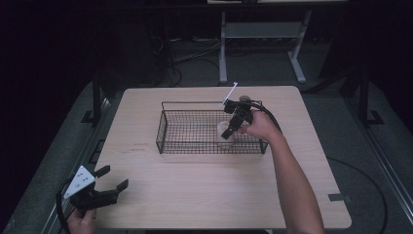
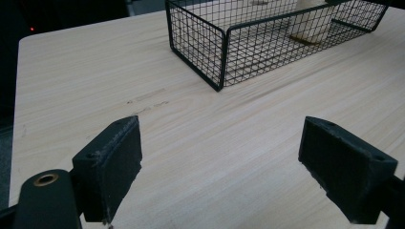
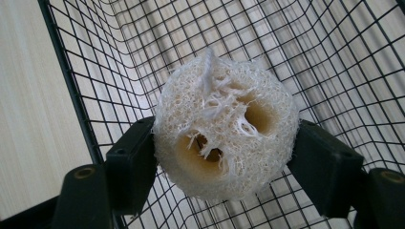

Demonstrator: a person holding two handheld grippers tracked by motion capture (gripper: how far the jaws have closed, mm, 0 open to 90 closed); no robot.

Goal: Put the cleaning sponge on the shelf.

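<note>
One pale wood table (image 1: 204, 195), dark room.

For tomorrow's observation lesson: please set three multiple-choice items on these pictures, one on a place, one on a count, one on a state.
1. Where is the loofah sponge?
A. On the bare table by the left tongs
B. Inside the wire basket, between the right tongs
C. On the floor

2. How many holes show in the sponge's facing end?
A. None
B. Two
C. Five

3. How do the left tongs stand?
A. Open, nothing between the jaws
B. Shut on the sponge
C. Shut on the basket's rim

Answers: 1 B, the right gripper view shows the sponge between both pads with basket mesh all round it. 2 B, two rounded openings show in that view. 3 A, the left gripper view shows the jaws wide apart over bare table.
</note>
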